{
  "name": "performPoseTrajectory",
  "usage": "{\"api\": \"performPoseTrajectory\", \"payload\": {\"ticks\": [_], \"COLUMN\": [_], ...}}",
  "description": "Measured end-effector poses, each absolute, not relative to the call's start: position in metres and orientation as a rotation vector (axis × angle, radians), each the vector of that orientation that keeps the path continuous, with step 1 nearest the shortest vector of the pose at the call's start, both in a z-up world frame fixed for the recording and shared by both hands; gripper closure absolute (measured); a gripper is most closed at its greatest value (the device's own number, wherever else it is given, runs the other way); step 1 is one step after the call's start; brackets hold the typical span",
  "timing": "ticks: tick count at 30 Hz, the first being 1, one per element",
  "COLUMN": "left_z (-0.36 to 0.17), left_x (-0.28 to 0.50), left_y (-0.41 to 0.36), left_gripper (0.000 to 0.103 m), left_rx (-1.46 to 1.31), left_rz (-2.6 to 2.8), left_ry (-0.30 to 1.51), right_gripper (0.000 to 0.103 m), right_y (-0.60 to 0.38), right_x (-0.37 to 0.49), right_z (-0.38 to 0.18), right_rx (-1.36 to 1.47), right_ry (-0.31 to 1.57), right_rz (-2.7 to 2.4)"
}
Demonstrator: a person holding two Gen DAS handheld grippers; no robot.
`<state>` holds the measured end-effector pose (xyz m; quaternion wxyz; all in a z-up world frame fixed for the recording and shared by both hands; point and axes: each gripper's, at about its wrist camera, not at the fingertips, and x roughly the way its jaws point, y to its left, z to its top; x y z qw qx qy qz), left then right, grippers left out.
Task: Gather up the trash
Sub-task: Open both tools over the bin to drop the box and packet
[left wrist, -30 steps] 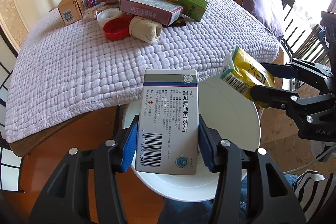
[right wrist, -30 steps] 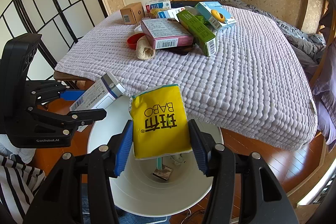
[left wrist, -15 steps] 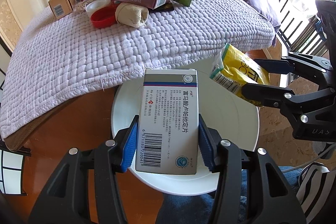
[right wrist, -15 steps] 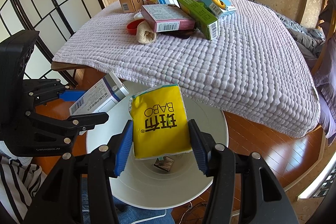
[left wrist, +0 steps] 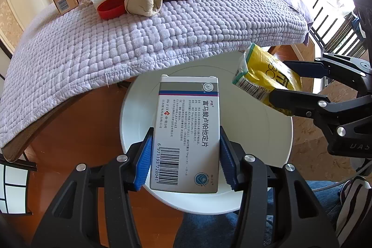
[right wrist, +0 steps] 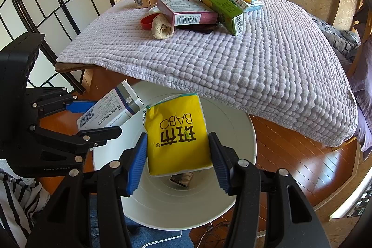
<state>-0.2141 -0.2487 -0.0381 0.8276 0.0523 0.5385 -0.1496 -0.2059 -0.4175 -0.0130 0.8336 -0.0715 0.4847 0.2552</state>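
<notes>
Both tools poised over the white bin (right wrist: 241, 180) — left tool (left wrist: 184, 162) clamps the medicine box (left wrist: 187, 141), right tool (right wrist: 177, 159) the yellow packet (right wrist: 176, 134).

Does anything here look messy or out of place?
Yes: on the lilac quilted blanket, cartons lie in a tilted heap. The pink cardboard box rests askew across a rolled beige sock and a flat black object, with a green carton leaning beside it.
</notes>
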Motion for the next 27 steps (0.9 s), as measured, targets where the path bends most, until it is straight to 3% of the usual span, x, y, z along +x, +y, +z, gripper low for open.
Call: {"api": "performPoseTrajectory", "payload": {"ticks": [27], "left_z": [-0.081], "left_x": [-0.212], "left_y": [-0.263], "left_gripper": [0.05], "left_rx": [0.142], "left_rz": [-0.286], "left_ry": [1.2], "right_gripper": [0.051], "right_y": [-0.408], "right_x": [-0.194], "right_z": [-0.039], "right_rx": [-0.126], "right_ry": [1.082], "right_rz": [0.526]}}
